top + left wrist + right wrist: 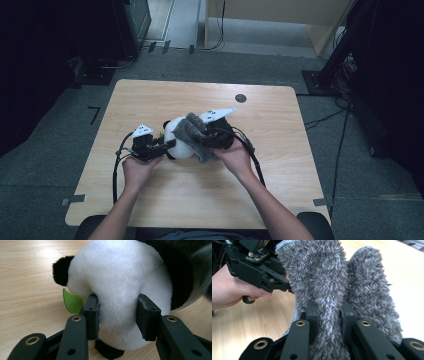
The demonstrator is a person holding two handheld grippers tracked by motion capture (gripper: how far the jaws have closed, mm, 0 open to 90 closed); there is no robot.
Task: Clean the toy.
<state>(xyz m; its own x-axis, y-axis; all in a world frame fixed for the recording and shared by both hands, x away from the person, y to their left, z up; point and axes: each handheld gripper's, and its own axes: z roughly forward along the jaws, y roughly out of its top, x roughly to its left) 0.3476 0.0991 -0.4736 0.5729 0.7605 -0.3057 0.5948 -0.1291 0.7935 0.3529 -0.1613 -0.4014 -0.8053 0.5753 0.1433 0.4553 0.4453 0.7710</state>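
Plush fur, white and rounded with black patches, bulges between the pads of the left gripper (117, 317), which is clamped on the toy panda (178, 142) lying near the middle of the pale wood-grain table (270, 195); a green felt leaf (72, 301) pokes out beside one pad. Shaggy grey microfibre cloth (332, 290) is pinched in the right gripper (329, 315), draped against the panda's side.

Bare table (200, 200) all round the panda plush (179, 142): wide on its near, far and outer sides. Just right of the plush, the grey cloth (196, 131) blocks passage; left gripper (159, 146) blocks its left.
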